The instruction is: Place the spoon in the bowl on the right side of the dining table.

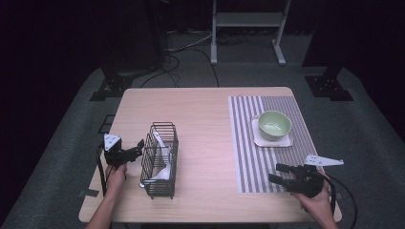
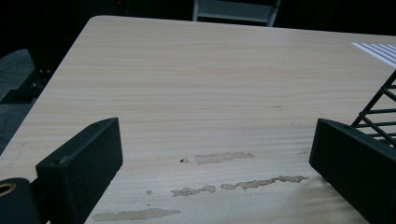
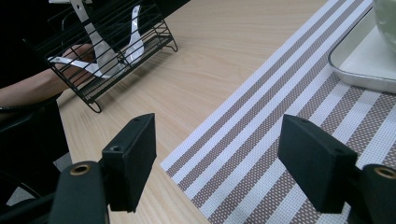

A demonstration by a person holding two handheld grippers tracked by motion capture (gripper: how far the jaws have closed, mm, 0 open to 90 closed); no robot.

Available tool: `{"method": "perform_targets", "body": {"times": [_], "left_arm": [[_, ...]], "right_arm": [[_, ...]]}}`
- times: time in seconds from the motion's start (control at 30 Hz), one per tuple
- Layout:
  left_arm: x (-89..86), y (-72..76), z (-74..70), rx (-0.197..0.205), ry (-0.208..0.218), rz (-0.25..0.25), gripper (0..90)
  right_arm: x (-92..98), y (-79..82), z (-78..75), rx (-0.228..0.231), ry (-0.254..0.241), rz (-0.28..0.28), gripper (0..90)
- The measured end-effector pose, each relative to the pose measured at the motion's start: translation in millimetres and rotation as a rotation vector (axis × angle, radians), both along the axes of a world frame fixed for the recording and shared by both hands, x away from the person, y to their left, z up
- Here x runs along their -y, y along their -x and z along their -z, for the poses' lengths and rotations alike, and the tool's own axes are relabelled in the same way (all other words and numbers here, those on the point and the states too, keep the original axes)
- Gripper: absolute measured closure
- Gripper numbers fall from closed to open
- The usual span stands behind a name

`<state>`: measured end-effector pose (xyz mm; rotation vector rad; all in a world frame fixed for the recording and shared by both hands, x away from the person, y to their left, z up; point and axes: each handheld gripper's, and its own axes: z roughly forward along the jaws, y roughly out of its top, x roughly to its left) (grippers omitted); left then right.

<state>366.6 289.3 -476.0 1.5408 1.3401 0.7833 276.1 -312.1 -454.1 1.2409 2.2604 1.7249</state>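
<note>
A: Where did the left tongs [image 1: 140,145] sit?

B: At about eight o'clock on the worktop [image 1: 200,109], just beside the wire basket [image 1: 160,160], jaws spread wide with nothing between them. In the left gripper view the basket [image 2: 380,112] edged in past one jaw.

A: And the basket's contents?

B: White spoons [image 1: 164,167] leaned inside it, clear in the right gripper view [image 3: 100,51].

A: The right tongs [image 1: 278,172]?

B: At about five o'clock, over the near end of the striped mat [image 1: 267,143], jaws wide and empty. A green bowl [image 1: 274,125] stood on a white tray [image 1: 286,142] at three o'clock on that mat.
</note>
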Motion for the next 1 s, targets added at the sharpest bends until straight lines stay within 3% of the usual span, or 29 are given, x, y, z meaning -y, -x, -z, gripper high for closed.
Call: {"method": "perform_targets", "body": {"times": [0.17,0.33,0.47,1.0], "left_arm": [[0.6,0.1,0.0,0.002,-0.006,-0.002,1.6],[1.2,-1.0,-0.1,-0.001,-0.01,0.001,1.6],[2.7,-0.8,-0.2,0.003,-0.023,0.006,1.6],[4.7,-0.2,-0.2,0.003,-0.039,0.007,1.6]], "right_arm": [[-2.9,-0.1,-0.1,-0.019,-0.014,-0.02,26.9],[-12.3,-1.7,-0.8,-0.049,0.028,-0.052,26.7],[-16.9,-2.4,-3.6,-0.046,0.036,-0.066,26.7],[-40.7,-18.5,-17.3,-0.062,-0.024,-0.123,26.7]]}}
